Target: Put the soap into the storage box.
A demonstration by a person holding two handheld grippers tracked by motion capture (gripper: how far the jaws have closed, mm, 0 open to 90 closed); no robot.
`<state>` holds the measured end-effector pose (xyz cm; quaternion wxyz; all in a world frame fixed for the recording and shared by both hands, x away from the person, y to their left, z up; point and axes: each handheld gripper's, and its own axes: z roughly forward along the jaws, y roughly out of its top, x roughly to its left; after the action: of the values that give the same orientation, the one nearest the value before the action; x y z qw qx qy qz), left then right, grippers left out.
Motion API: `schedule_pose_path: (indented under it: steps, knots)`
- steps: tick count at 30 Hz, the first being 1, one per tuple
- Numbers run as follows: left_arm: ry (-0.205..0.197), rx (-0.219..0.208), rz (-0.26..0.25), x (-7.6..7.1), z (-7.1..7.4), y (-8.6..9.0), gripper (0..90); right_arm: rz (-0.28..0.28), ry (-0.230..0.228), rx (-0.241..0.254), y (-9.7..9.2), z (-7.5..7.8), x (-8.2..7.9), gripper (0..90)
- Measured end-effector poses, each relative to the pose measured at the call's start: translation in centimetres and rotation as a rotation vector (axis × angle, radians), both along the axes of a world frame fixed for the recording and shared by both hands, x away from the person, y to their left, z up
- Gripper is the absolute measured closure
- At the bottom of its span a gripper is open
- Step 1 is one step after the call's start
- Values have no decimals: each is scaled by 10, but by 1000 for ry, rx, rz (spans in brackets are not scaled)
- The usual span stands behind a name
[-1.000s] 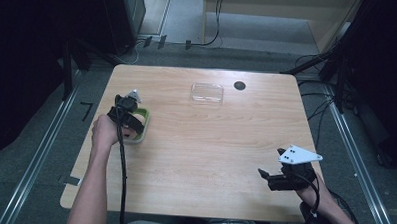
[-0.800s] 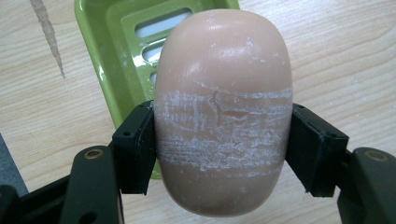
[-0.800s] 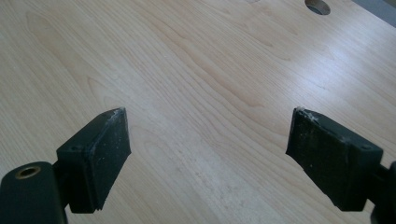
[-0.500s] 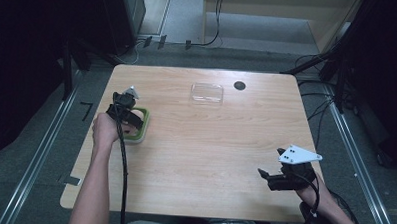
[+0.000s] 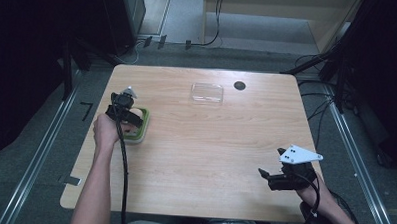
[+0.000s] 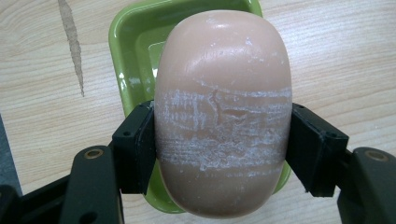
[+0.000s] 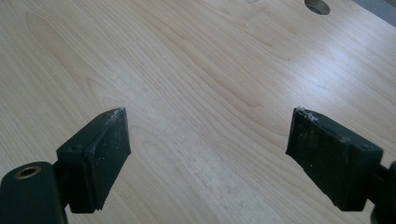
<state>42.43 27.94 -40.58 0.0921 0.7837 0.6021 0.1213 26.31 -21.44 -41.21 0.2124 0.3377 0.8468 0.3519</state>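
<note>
A pale pink soap bar (image 6: 223, 116), scuffed white across its middle, is clamped between the two black jaws of my left gripper (image 6: 219, 144). It hangs just above a green soap dish (image 6: 133, 51) on the wooden table. From the high view the left gripper (image 5: 128, 112) points down over that dish (image 5: 141, 132) at the table's left side. My right gripper (image 5: 265, 177) rests near the front right corner. Its jaws stand wide apart over bare wood, and the right gripper (image 7: 208, 154) has nothing between them.
A clear plastic lid or tray (image 5: 207, 92) lies at the back middle of the table (image 5: 210, 157), with a dark round hole (image 5: 239, 85) beside it. Cables trail from both grippers toward the person's forearms at the front edge.
The left gripper with the soap has shifted slightly over the green dish. The right gripper has stayed where it was.
</note>
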Motion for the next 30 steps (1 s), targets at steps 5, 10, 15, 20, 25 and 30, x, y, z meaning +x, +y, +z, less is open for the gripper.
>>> schedule_pose_path:
  steps: [5,10,15,20,25,30]
  knots:
    - [-15,3,3,0,-2,0,335,-3,0,0,0,0,-1,134]
    - [-30,0,6,-1,-3,0,335,-3,1,-1,0,0,-1,134]
    - [-35,-4,7,0,-4,1,335,0,0,1,0,0,-1,134]
    - [-55,12,12,0,-5,0,334,0,0,-1,0,0,-1,134]
    - [-64,13,26,0,-8,1,335,-2,2,1,-1,0,-1,134]
    - [-65,2,36,1,-12,2,335,-3,3,2,-1,0,-1,134]
